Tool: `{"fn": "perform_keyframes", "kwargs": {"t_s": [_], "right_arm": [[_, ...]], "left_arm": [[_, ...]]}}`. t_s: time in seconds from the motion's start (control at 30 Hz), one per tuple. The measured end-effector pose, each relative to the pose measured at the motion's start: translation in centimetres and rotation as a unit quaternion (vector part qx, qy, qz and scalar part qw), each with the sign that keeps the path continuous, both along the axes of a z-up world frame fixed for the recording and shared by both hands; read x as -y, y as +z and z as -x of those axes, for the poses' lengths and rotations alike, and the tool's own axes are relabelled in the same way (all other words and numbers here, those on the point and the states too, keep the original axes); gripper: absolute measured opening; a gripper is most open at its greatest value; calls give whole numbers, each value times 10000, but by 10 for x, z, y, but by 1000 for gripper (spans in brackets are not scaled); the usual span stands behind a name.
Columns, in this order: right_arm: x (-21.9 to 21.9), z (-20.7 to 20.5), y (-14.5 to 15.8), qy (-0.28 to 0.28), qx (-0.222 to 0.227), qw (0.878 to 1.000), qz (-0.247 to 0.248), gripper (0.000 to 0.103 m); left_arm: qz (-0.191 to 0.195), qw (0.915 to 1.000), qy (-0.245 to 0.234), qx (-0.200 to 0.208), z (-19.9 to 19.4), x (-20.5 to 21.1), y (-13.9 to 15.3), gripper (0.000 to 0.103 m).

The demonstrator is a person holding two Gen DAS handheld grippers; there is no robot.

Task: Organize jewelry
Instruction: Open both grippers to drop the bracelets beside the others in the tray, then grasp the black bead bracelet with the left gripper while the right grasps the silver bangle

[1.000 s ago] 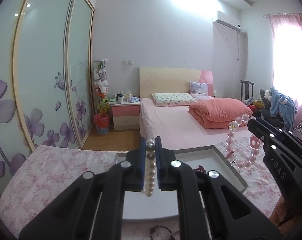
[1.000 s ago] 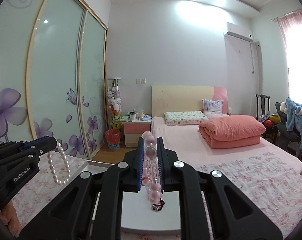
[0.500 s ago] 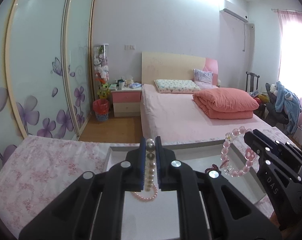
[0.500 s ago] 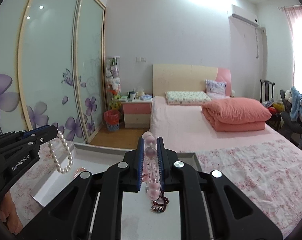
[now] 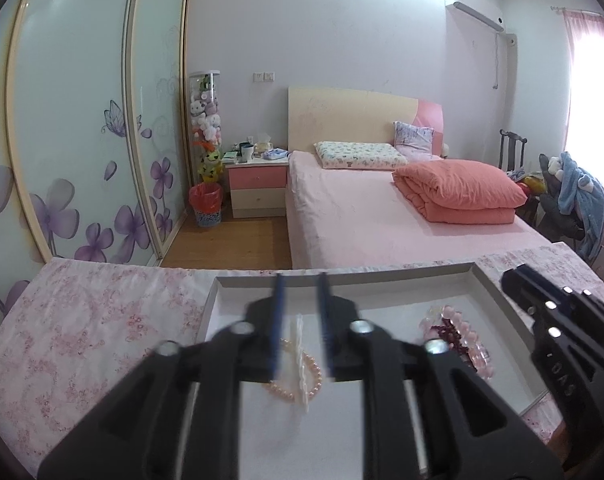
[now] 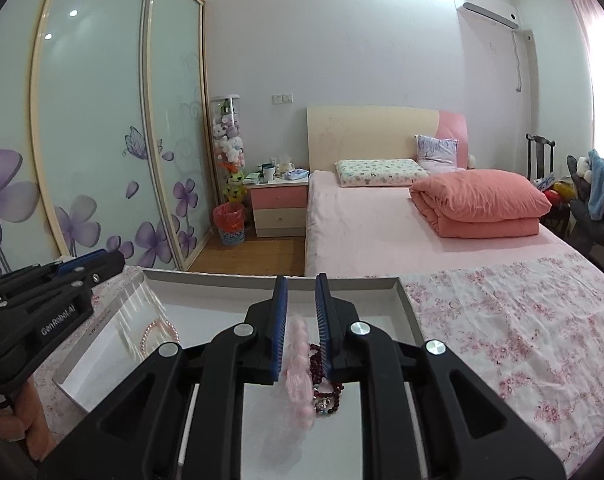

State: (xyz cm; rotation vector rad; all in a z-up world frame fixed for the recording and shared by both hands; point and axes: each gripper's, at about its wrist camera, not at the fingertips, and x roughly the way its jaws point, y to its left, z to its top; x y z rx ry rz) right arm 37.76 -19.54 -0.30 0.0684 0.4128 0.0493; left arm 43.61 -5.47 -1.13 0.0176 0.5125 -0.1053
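White pearl bracelet (image 5: 300, 354): blurred, in the gap between the blue pads of the left hand-held gripper (image 5: 300, 322), lying over or just above a pink pearl bracelet (image 5: 298, 376) on the floor of the tray; contact with the pads cannot be made out. Left hand-held gripper: jaws have just been opening and stand apart, the bracelet loose between them. Pink bead bracelet (image 6: 300, 372): large pale pink beads, blurred, in the gap between the pads of the right hand-held gripper (image 6: 302, 320), with clear space at either side; it reaches down onto the tray floor, touching a dark red bead bracelet (image 6: 325, 380) with a small metal charm. Right hand-held gripper: jaws have just been opening slightly and are parted, not pinching the beads. Tray (image 5: 381, 276): shallow, rectangular, white inside with a grey rim, resting on the counter (image 5: 102, 320), which is covered by a pink floral cloth; pearl pieces toward its left side, pink and dark red bead pieces toward its right side. A person's hand (image 6: 26, 420) shows at the lower left under the left hand-held gripper. Beyond the counter's far edge: bed (image 5: 381, 216) with a folded salmon duvet (image 5: 457, 188), nightstand (image 5: 258, 184), wardrobe (image 5: 82, 120) with purple flower doors.
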Motion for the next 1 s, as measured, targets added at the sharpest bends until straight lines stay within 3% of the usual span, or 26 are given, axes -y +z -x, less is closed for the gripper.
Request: {"fn": "perform_keyframes", "kwargs": {"t_s": [0.37,0.73,0.9,1.0], "right_arm": [[15,5,5,-219,36,9998,-23,20],[19,36,9,-110,-95,9999,-55,24],[23,62,3,12,-408,9992,-37,27],[24,80,-5,95,-696,9975,34,31]], "left_arm": [[106,9994,339,-46,2,-25,5,29],[90,9990,368,-217,35,-51,8,30],[64,9985,34,-551,65,-58,-3,44],[33,9962,-259,-829,81,-54,-14,48]]}}
